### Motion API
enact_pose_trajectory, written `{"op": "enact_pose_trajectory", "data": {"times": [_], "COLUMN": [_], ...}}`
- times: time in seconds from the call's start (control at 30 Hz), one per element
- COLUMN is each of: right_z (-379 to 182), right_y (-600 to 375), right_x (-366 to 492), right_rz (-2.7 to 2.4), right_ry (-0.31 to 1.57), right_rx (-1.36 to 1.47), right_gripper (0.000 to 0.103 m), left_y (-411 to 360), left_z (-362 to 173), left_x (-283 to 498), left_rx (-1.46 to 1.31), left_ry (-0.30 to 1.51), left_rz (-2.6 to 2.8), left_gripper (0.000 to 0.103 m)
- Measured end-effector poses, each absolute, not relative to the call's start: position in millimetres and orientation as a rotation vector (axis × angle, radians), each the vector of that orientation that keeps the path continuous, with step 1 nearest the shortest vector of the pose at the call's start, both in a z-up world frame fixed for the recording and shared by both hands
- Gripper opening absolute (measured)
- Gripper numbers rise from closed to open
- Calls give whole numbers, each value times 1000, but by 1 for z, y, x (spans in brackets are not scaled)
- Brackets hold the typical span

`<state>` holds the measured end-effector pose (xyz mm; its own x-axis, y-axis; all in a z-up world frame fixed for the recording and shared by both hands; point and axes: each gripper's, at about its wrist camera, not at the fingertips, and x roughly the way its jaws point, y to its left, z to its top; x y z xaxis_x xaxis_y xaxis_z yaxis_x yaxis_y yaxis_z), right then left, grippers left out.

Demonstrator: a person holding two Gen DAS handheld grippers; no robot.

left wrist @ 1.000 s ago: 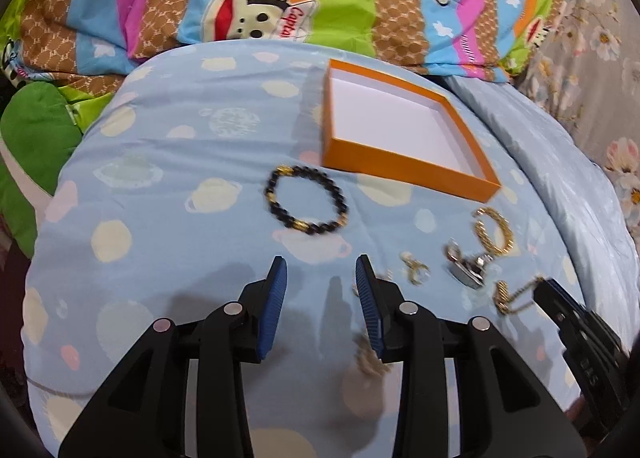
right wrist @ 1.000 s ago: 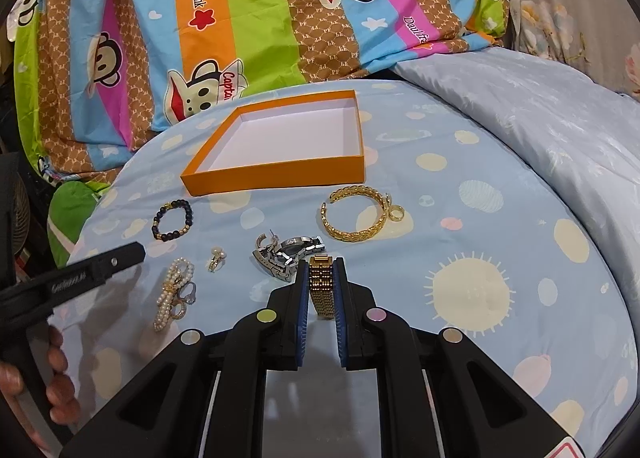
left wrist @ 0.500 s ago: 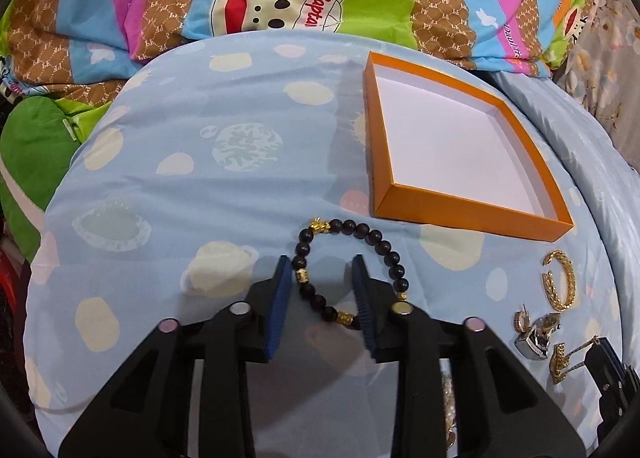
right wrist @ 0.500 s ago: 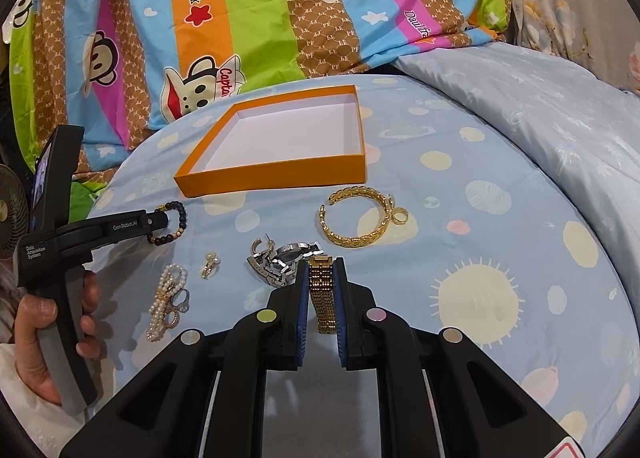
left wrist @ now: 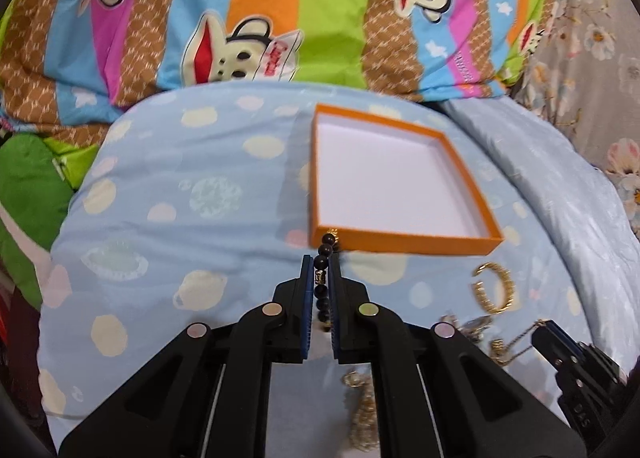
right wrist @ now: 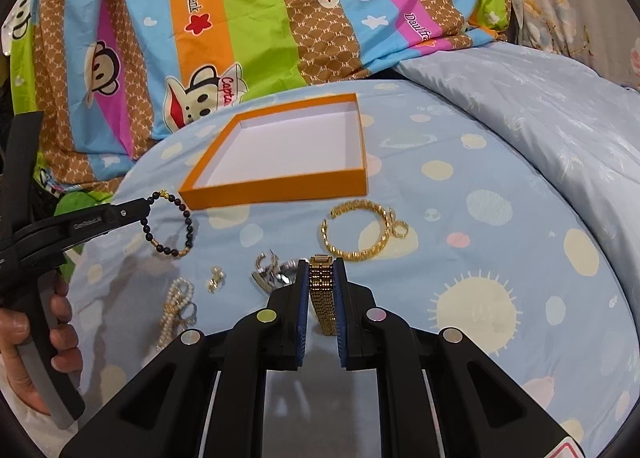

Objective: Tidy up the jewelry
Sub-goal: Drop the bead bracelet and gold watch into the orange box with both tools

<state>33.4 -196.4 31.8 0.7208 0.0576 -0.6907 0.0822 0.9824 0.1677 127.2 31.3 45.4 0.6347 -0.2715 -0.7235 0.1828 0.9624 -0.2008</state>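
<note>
My left gripper (left wrist: 321, 264) is shut on a black bead bracelet (left wrist: 323, 258) and holds it lifted just in front of the near wall of the orange box (left wrist: 404, 242). In the right wrist view the bracelet (right wrist: 170, 224) hangs from that gripper (right wrist: 138, 210) left of the orange box (right wrist: 280, 186), whose white inside is bare. My right gripper (right wrist: 322, 264) is shut on a gold link watch band (right wrist: 322, 290) low over the blue spotted sheet.
On the sheet lie a gold chain bracelet with a ring (right wrist: 360, 230), a silver piece (right wrist: 270, 270), a small gold earring (right wrist: 215, 280) and a pearl strand (right wrist: 176, 306). A striped monkey-print quilt (right wrist: 280, 18) rises behind the box.
My left gripper closed on the black bead bracelet and lifted it toward the box. My right gripper stayed shut on the gold band, nearly still.
</note>
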Motion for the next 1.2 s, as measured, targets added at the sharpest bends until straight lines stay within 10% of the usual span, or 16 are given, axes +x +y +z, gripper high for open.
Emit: {"op": "enact_pose_trajectory", "data": {"times": [0.4,1.2], "right_z": [96,23], "right_y": [-206,-221], "right_x": [127,313], "right_rz": [34,31], "right_ry": [647,827], "right_rx": [160,186], "right_gripper": [11,16], "left_y": [-9,-55], "left_z": [114,26], "left_x": [177,332], "left_rx": [-38,-41], "left_ry": [688,805], "left_rz": [-308,-266], "left_gripper": [6,8]}}
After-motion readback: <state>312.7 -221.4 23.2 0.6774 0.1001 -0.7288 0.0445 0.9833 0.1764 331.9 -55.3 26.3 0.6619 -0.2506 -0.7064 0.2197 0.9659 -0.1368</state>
